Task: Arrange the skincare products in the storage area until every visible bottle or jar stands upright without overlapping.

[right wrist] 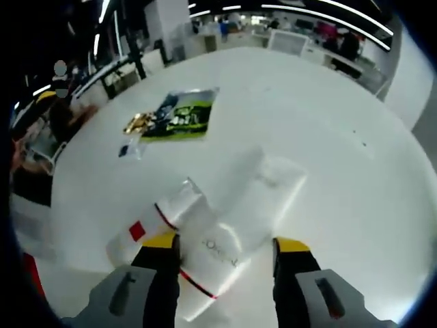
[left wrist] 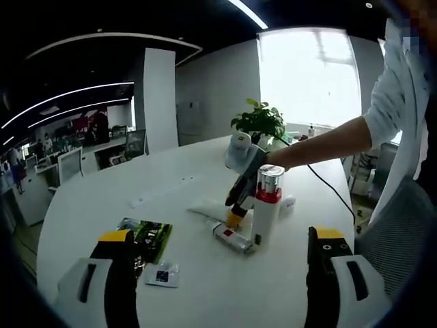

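**Lying tubes sat between your right jaws; one bottle already upright**

In your right gripper view, a white tube with a red band (right wrist: 205, 256) lay flat on the white table (right wrist: 341, 123), directly ahead of your right gripper (right wrist: 224, 247). Its long axis ran from about 5 o'clock up to 11 o'clock, crosswise to the jaws. A second white tube with a red square (right wrist: 147, 222) lay touching it at 10 o'clock, and a flat clear sachet or pouch (right wrist: 263, 181) lay just beyond at 1 o'clock, overlapping the first tube. Your right jaws were spread, straddling the banded tube without pressing on it as far as I could tell.

Your left gripper view showed one red-and-white pump bottle (left wrist: 266, 205) standing upright near the table's middle, with your right gripper (left wrist: 239, 198) just at its 9 o'clock, reaching down. So your right hand was plainly the nearer one. Your left gripper (left wrist: 222, 263) hung well apart at 6 o'clock, jaws wide open and holding nothing.

Count: two lying tubes, one upright bottle, one clear pouch, one green packet (left wrist: 151, 236), one small sachet (left wrist: 162, 275), one potted plant (left wrist: 261, 121).
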`<state>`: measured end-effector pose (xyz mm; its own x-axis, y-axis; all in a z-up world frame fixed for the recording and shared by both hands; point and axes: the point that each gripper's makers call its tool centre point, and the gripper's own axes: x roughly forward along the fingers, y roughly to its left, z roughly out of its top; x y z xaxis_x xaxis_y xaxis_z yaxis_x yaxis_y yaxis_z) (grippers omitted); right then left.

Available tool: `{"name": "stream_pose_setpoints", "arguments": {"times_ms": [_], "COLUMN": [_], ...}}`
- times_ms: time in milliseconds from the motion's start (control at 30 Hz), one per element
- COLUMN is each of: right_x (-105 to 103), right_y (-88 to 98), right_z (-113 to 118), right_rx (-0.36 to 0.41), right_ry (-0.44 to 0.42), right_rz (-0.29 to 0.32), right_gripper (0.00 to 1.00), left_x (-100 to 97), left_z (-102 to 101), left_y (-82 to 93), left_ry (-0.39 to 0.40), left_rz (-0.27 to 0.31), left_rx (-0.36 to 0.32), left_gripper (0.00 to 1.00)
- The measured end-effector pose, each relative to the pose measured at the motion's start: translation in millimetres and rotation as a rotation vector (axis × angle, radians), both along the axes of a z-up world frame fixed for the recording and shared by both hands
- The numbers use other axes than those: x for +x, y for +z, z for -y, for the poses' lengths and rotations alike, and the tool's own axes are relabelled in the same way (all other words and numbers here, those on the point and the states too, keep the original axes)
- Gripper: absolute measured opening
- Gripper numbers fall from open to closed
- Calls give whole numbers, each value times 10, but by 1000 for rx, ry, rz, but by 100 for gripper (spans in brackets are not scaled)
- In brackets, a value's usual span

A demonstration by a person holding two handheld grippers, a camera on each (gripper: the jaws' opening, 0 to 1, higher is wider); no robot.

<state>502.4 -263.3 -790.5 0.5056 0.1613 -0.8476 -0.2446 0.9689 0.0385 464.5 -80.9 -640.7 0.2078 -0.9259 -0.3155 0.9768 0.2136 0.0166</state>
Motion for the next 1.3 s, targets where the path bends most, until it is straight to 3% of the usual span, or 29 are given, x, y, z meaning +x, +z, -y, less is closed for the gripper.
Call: {"name": "stream_pose_setpoints", "arguments": {"times_ms": [167,633,733,900,1067,1200,1300], "right_x": [39,50,75,56,78,81,71], "right_y": [-18,8,17,39,67,96,133], "right_z": [148,104,126,129,130,112,82], "right_rx": [-60,-22,53,123,240,344,457], "right_ry": [0,60,14,35,-43,-97,-149], "right_rz": [23,32,40,76,80,78,77], "right_gripper": [31,25,24,23,22,21,21], "left_x": [-24,-35,-17,1,48,72,86], "left_z": [21,34,11,16,41,73,134], "left_y": [-34,-143,-180,-222,-289,-253,-213], "left_ry": [-9,-13,-3,4,21,42,71], "left_rz": [-8,-37,-50,-92,-161,-174,-295], "left_rx": [7,27,39,17,-14,-54,-131], "left_gripper": [99,99,99,99,97,96,95]}}
